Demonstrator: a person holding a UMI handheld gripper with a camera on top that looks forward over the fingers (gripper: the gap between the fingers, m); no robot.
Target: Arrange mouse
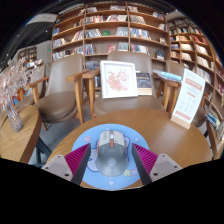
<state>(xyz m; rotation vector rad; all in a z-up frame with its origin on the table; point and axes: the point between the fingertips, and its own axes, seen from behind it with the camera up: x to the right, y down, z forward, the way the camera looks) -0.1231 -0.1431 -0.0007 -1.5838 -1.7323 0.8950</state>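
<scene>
A grey mouse (110, 153) with a red-trimmed wheel lies on a round light-blue mouse mat (112, 181) at the near edge of a round wooden table (170, 130). My gripper (111, 150) is open. Its pink pads (72, 160) stand on either side of the mouse, with a gap showing at each side. The mouse rests on the mat between the fingers, its front end pointing away from me.
Wooden chairs (62, 95) stand beyond the table, one holding an upright picture book (119, 78). A white sign (188, 97) stands at the right. A vase of flowers (12, 100) sits on a second table at the left. Bookshelves (110, 30) line the back.
</scene>
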